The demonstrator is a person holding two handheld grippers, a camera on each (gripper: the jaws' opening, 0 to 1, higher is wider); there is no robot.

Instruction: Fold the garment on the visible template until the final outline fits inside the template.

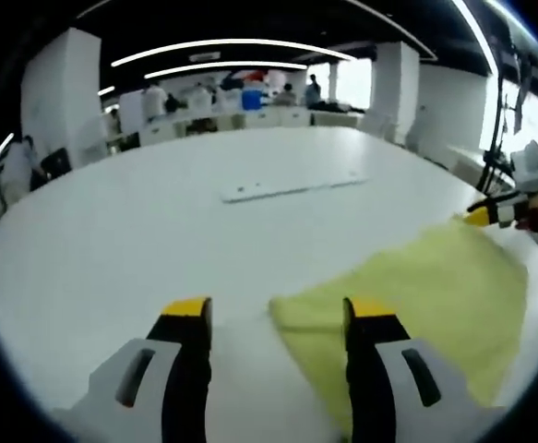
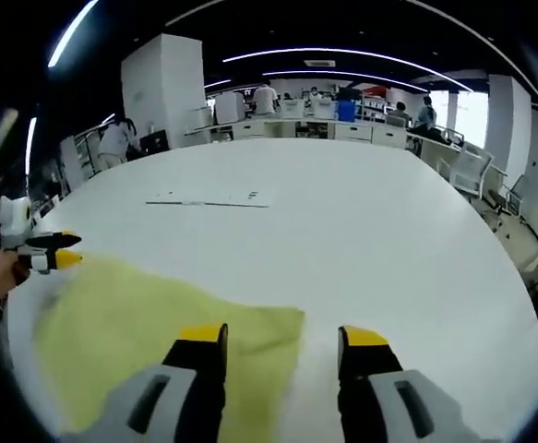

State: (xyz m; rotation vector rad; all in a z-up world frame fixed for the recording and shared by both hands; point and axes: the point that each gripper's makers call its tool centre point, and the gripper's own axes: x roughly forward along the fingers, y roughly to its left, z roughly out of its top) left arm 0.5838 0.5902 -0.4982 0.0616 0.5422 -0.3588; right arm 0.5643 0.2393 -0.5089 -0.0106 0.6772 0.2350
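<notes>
Two tools released in my hands, left tool point(image 1: 278, 314), right tool point(image 2: 282, 340), yellow garment point(image 2: 139, 332) flat on white counter point(image 2: 361, 240), one corner between each tool's jaws.

One yellow garment point(image 1: 416, 305) lies on one white table point(image 1: 158, 221). Two grippers: the left gripper point(image 1: 278, 318) and the right gripper point(image 2: 282, 341), each with two yellow-tipped jaws. One flat white strip point(image 1: 292, 187) lies farther off on the table. Several people stand in the background; their number is unclear.

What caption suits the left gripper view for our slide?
Left gripper, jaws open, hovers over the corner of a yellow cloth on a white table.
</notes>
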